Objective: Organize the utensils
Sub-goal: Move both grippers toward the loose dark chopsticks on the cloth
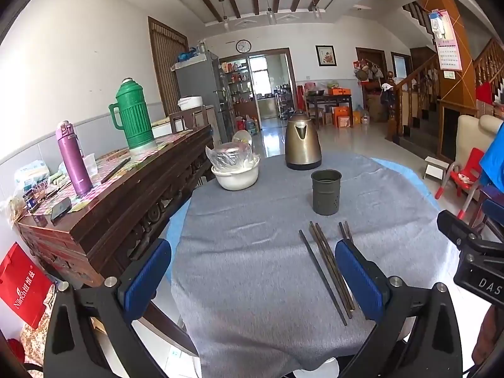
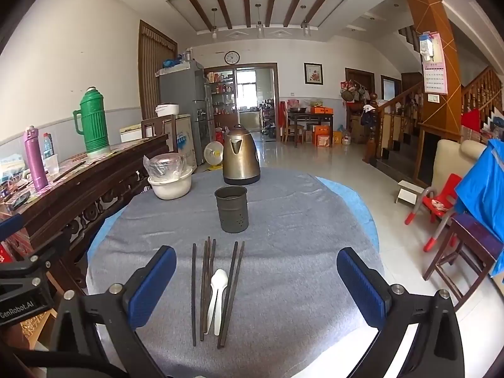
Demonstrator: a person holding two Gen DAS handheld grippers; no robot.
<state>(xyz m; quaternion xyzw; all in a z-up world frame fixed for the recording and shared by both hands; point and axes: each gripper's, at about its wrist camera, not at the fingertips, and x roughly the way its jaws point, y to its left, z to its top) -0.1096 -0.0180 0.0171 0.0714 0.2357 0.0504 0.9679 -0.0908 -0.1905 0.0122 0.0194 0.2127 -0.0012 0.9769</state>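
Several dark chopsticks (image 2: 206, 286) and two white plastic spoons (image 2: 217, 286) lie side by side on the grey tablecloth (image 2: 299, 236). A dark metal utensil holder (image 2: 231, 209) stands upright and looks empty just behind them. My right gripper (image 2: 256, 286) is open and empty, hovering above the near ends of the utensils. My left gripper (image 1: 252, 277) is open and empty, to the left of the chopsticks (image 1: 327, 271); its right finger (image 1: 356, 278) hides part of them. The holder also shows in the left wrist view (image 1: 326, 192).
A bronze kettle (image 2: 240, 156) stands behind the holder. A white bowl (image 2: 170, 186) with plastic-wrapped dishes sits at the table's back left. A dark wooden sideboard (image 1: 119, 208) with a green thermos (image 1: 134, 115) and purple bottle (image 1: 74, 159) stands left. Chairs (image 2: 460, 239) stand right.
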